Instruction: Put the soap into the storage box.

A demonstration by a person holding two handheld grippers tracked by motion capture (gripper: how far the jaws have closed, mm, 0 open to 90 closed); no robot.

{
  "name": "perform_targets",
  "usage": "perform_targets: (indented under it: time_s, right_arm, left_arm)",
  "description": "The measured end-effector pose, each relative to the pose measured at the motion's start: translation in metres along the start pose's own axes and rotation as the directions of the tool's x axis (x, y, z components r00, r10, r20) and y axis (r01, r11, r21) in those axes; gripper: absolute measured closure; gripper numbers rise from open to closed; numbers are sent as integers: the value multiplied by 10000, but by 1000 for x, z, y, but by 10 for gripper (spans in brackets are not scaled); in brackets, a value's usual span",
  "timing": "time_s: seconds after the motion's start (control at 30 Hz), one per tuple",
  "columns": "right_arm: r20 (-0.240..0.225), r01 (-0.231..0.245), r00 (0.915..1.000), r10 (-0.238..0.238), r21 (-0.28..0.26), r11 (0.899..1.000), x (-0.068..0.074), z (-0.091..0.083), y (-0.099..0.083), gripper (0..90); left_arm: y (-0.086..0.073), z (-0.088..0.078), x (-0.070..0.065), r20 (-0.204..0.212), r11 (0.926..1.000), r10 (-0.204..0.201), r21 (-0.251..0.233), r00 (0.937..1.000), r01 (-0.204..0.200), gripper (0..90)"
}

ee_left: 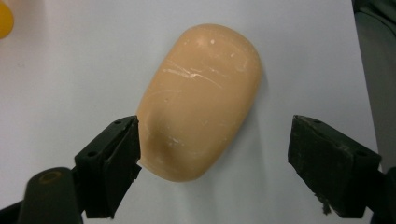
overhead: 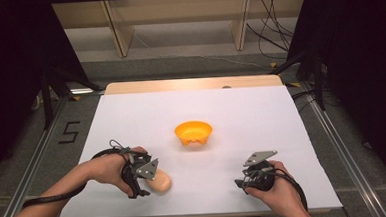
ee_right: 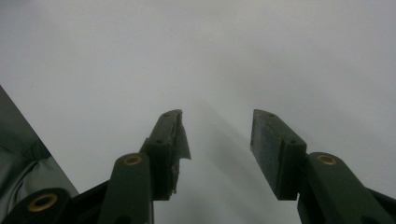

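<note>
Two forearms are seen entering from the near edge of the high view, each hand holding a gripper above the white sheet (overhead: 261, 115) that covers the table. An orange bowl (overhead: 193, 132) is taken as the landmark; it sits upright near the middle of the sheet. The left gripper (overhead: 152, 178) is held nearer the person than the bowl and off to its left, and a tan, rounded, loaf-shaped object (overhead: 162, 182) is seen lying on the sheet just beside it. The right gripper (overhead: 245, 178) is held nearer the person than the bowl and to its right, well apart from the tan object. Beyond the bowl, the wooden edge of the table (overhead: 194, 84) is visible past the sheet.

From the left gripper view, the tan object (ee_left: 198, 100) is shown flat on the sheet between the jaws, which are spread wide. One pad (ee_left: 122, 156) is seen at, or just touching, the object's near corner; the other pad (ee_left: 327, 161) stands clear of it with bare sheet between. Nothing is gripped. A sliver of the orange bowl (ee_left: 4, 19) is caught at the upper left corner.

From the right gripper view, the jaws are shown partly open over bare white sheet (ee_right: 233, 56), with nothing held between them. The left-hand pad (ee_right: 175, 144) appears torn at its edge.
</note>
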State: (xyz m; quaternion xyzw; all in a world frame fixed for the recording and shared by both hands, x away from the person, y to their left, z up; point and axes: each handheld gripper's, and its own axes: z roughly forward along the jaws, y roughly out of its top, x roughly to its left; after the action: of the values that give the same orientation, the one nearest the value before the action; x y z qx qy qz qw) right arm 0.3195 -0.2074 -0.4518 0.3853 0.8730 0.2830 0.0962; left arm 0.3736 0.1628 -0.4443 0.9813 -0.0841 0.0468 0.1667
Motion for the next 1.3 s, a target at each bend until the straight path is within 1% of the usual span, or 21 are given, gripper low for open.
perform_targets:
  time_s: [0.13, 0.17, 0.23, 0.3, 0.33, 0.4, 0.43, 0.5, 0.53, 0.63, 0.67, 0.8, 0.83, 0.9, 0.93, 0.97, 1.07, 1.1, 1.17, 1.2, 1.3]
  right_arm:
    - [-14, 15, 10000, -15, 9, 10000, 0, 0, 0, 534]
    - [-9, 21, 10000, -21, 13, 10000, 0, 0, 0, 533]
    - [18, 30, 10000, -30, 18, 10000, 0, 0, 0, 533]
    - [4, 30, 10000, -30, 2, 10000, 0, 0, 0, 533]
    - [-6, 27, 10000, -27, -1, 10000, 0, 0, 0, 533]
    - [-41, -84, 10000, 84, 65, 9999, 0, 0, 1, 533]
    - [-52, -68, 10000, 68, 77, 9999, 0, 0, 1, 533]
    - [-46, -79, 10000, 80, 88, 9999, 0, 0, 1, 533]
    - [-29, -121, 9999, 121, -67, 9999, 1, 2, 0, 532]
    - [-38, -1, 10000, 1, 51, 10000, 0, 1, 1, 532]
    - [-59, 43, 10000, -43, 48, 10000, 0, 0, 1, 532]
    - [-40, 21, 10000, -21, 47, 10000, 0, 0, 1, 532]
    - [-40, 21, 10000, -21, 47, 10000, 0, 0, 1, 532]
    - [-68, 38, 10000, -38, 38, 10000, 0, 0, 1, 531]
    - [-47, -8, 10000, 8, 69, 10000, 1, 0, 1, 532]
    - [-125, 52, 9999, -51, 66, 10000, 0, 1, 1, 531]
    - [-59, 97, 9999, -96, 73, 9999, 0, 1, 1, 531]
    - [-55, -4, 10000, 4, 78, 10000, 0, 1, 1, 531]
    - [-61, -78, 10000, 79, 109, 9999, 1, 0, 1, 531]
    - [-65, -5, 10000, 5, 92, 10000, 0, 1, 1, 531]
    - [-108, 117, 9999, -116, 107, 9999, 0, 1, 1, 530]
  left_arm:
    - [3, 2, 1, 62, 10000, -49, -19, 10000, 49, 165]
    - [4, 2, 3, 74, 9999, 103, 135, 9999, -104, 165]
    - [4, 2, 4, 116, 9997, 142, 189, 9998, -144, 163]
    - [5, 3, 4, 166, 10000, -14, 52, 9999, 13, 162]
    - [6, 4, 6, 173, 9998, 168, 133, 9997, -170, 162]
    - [7, 5, 7, 252, 9999, 110, 87, 9996, -112, 162]
    - [8, 4, 9, 237, 9985, 426, 346, 9988, -434, 162]
    - [9, 7, 8, 236, 9995, 248, 191, 9994, -252, 162]
    - [11, 7, 10, 262, 9986, 380, 353, 9989, -389, 162]
    - [13, 9, 9, 294, 9994, 262, 210, 9992, -268, 161]
    - [15, 9, 11, 359, 9981, 437, 423, 9984, -452, 161]
    - [16, 12, 12, 441, 9990, 311, 307, 9985, -325, 161]
    - [17, 12, 13, 489, 9972, 518, 510, 9975, -543, 161]
    - [18, 14, 13, 521, 9977, 460, 482, 9976, -485, 161]
    - [19, 17, 13, 593, 9988, 305, 366, 9978, -327, 161]
    - [20, 16, 15, 576, 9969, 538, 541, 9969, -570, 161]
    - [21, 17, 15, 645, 9974, 496, 482, 9967, -528, 161]
    - [22, 18, 16, 688, 9968, 598, 486, 9958, -632, 161]
    - [23, 19, 16, 696, 9970, 590, 466, 9958, -623, 161]
    - [23, 21, 16, 747, 9977, 482, 431, 9960, -515, 161]
    - [24, 23, 18, 821, 9974, 469, 510, 9955, -512, 162]
